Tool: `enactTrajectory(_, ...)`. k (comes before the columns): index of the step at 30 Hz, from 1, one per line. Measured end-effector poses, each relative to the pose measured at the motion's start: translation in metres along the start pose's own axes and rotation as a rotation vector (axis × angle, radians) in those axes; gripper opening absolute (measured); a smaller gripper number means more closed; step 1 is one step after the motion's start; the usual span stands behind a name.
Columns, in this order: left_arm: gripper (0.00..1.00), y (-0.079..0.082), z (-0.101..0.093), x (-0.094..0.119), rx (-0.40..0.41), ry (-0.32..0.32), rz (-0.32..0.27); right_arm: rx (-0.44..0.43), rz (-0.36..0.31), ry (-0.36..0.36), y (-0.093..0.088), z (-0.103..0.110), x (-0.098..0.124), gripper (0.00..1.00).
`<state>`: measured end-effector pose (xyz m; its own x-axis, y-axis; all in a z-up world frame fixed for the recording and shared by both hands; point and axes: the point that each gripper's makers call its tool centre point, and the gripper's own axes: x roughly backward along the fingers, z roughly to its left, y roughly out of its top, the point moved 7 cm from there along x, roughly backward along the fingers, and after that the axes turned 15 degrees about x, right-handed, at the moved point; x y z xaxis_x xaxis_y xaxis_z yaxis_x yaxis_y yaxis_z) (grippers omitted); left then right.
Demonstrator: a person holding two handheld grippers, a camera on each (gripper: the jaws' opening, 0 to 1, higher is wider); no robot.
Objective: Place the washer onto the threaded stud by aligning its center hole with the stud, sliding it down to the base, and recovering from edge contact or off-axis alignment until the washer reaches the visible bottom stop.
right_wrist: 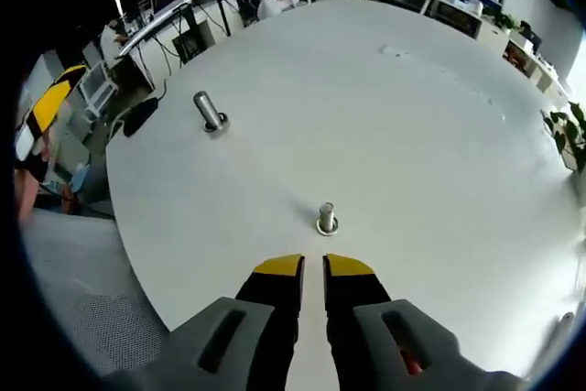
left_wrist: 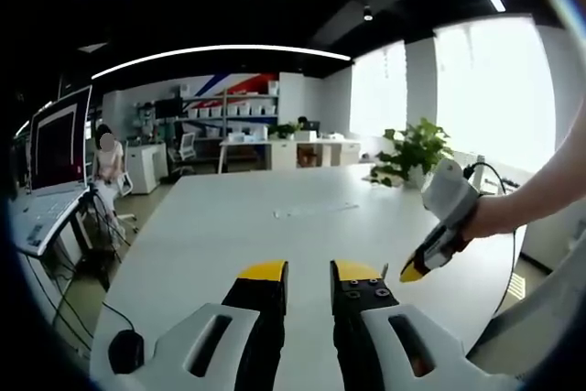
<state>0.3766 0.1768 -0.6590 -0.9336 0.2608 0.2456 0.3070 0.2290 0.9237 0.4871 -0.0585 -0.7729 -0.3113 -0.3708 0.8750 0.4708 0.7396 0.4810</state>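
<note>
A short threaded stud [right_wrist: 327,214] stands upright on the white table [right_wrist: 412,135], just ahead of my right gripper [right_wrist: 313,267]. A metal ring, apparently the washer [right_wrist: 327,226], lies around the stud's base. The right jaws stand a narrow gap apart with nothing between them. A second, taller metal stud [right_wrist: 210,111] stands farther off to the left. My left gripper [left_wrist: 309,272] hovers over the table's near part, open and holding nothing. The right gripper [left_wrist: 414,271] also appears at the right of the left gripper view, held by a hand. The left gripper [right_wrist: 41,107] shows at the left edge of the right gripper view.
A black mouse [left_wrist: 125,351] lies at the table's near left corner, beside a laptop [left_wrist: 55,157] on a stand. A potted plant [left_wrist: 414,153] stands at the table's far right. A person [left_wrist: 108,167] sits beyond the table, among desks and shelves.
</note>
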Motion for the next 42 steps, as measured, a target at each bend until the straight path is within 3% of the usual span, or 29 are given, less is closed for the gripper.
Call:
enactTrajectory(12, 0.16, 0.001, 0.002, 0.001, 0.008, 0.006, -0.007, 0.004, 0.067, 0.032, -0.019, 0.011, -0.015, 0.11)
enactTrajectory(42, 0.19, 0.006, 0.000, 0.002, 0.012, -0.009, -0.045, 0.017, 0.114, 0.033, -0.017, 0.013, -0.032, 0.12)
